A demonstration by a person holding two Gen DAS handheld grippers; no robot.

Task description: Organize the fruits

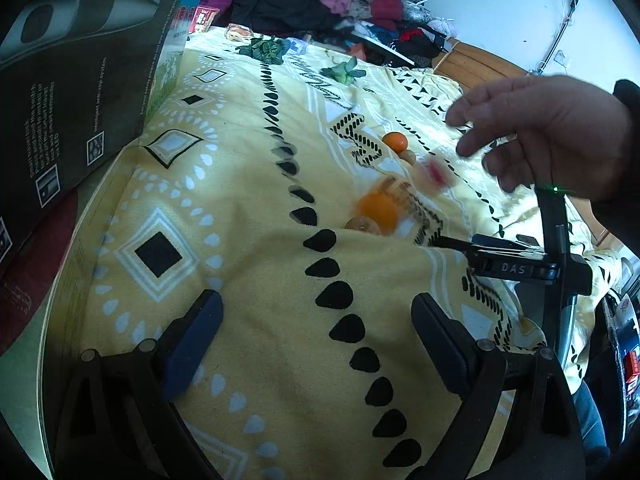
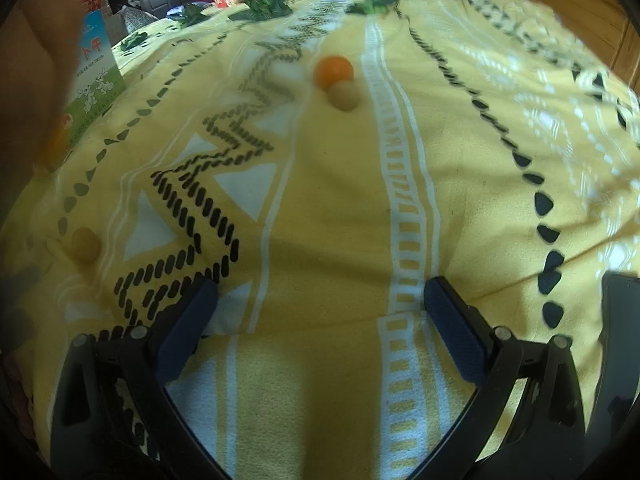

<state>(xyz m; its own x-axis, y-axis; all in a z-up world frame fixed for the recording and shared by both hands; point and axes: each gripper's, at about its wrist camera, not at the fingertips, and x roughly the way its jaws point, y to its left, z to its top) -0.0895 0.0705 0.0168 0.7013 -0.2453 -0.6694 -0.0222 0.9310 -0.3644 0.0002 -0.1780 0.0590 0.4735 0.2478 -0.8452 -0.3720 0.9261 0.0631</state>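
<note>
Orange fruit (image 2: 333,72) beyond open tool (image 2: 320,320)

Letters "DAS" in pale print on the black gripper body (image 1: 516,268), at four o'clock in the left wrist view. Small white lines on the dark box (image 1: 80,92) at nine o'clock, partly legible: "Smart toilet lock", possibly "intelligent anti-clip system". Red characters on the blue-and-green carton (image 2: 98,76) at ten o'clock, too blurred to read.

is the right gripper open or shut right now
Open. In the right wrist view the right gripper shows its two blue pads set wide apart, with only bare yellow blanket between them and nothing held.
</note>
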